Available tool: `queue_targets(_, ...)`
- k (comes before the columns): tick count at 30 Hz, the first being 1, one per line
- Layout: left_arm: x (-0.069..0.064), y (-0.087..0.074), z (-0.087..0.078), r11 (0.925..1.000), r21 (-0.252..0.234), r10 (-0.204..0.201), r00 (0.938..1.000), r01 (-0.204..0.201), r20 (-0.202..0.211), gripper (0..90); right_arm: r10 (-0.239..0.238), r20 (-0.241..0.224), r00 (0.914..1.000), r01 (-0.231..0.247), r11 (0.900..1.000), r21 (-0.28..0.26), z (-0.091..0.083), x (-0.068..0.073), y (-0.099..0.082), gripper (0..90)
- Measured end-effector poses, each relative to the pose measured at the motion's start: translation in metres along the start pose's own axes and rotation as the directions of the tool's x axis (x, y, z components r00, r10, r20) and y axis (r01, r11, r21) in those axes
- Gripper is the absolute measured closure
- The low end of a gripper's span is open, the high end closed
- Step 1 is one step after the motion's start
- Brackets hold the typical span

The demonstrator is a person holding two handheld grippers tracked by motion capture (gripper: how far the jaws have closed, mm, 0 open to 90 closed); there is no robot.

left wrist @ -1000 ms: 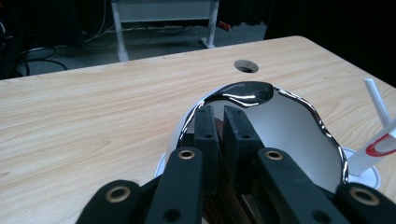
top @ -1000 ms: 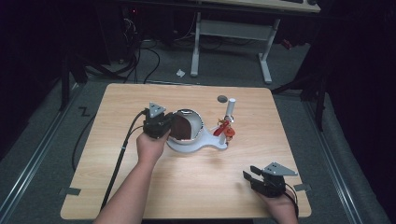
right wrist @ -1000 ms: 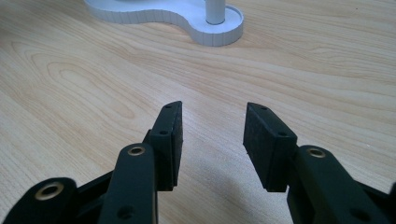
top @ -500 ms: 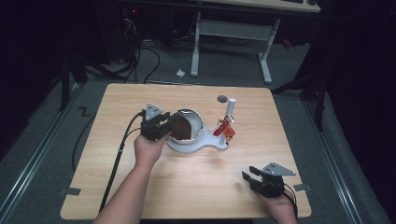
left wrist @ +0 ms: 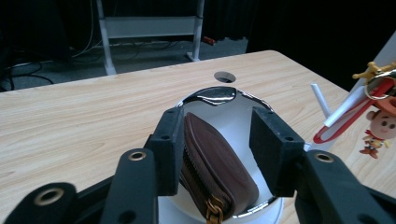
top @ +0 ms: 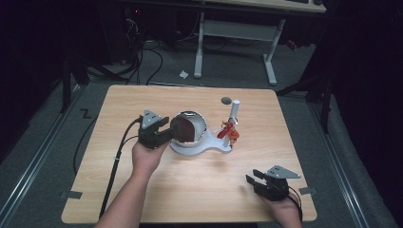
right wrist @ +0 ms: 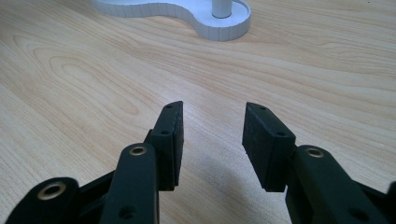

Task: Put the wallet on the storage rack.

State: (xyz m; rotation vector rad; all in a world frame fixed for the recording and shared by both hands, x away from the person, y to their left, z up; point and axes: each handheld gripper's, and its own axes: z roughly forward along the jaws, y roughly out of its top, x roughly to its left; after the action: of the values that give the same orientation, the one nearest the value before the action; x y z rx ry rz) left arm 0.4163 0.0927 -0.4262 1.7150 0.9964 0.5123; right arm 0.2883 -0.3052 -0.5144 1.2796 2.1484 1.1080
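So this looks like the tail end of a drop-off. The left gripper (top: pixel 164 135) has just been opening its jaws around a brown zip pouch (left wrist: pixel 215 172), and in the left gripper view the pouch stands on edge inside the shiny cup (left wrist: pixel 219 95) of a white stand (top: pixel 199 147). It leans against the left pad (left wrist: pixel 169 149), with a clear gap to the other one, so I'd call that let go, not gripped. From the high view the cup sits just left of the table's (top: pixel 142 102) middle, and the gripper is at its 9 o'clock.

At about 3 o'clock from the cup, the same stand has a white post (top: pixel 234 111) with a red clip (top: pixel 224 132) and a little cowboy keychain (left wrist: pixel 380 128) hanging off it.

The right gripper (top: pixel 255 183) is parked down at the table's 5 o'clock, well apart from everything, jaws apart with nothing between them, just bare wood in front of it.

Next move, I reckon: back the left gripper straight out toward 9 o'clock without dragging that pad along the pouch. It's touching on that side, so a sloppy pull could tip the pouch or hook it back out of the cup. Can't tell how firmly it's seated in there.
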Motion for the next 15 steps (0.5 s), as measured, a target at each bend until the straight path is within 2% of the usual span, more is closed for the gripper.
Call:
queue_targets(9,0.002,-0.008,-0.022,0.9998,0.001,0.019,0.9996,-0.019,0.021,47.0,-0.004,-0.001,1.0,0.004,0.9999,0.01,0.002,0.001,0.0,59.5)
queue_targets(13,0.005,-0.016,-0.033,0.9994,0.02,0.027,0.9992,-0.027,0.03,43.5,-0.005,-0.003,1.0,0.005,0.9999,0.01,0.002,0.001,0.0,59.4)
queue_targets(15,0.008,-0.021,-0.038,0.9996,0.027,0.011,0.9989,-0.012,0.045,42.4,0.001,-0.003,1.0,-0.001,0.9999,0.014,0.002,0.002,0.0,59.5)
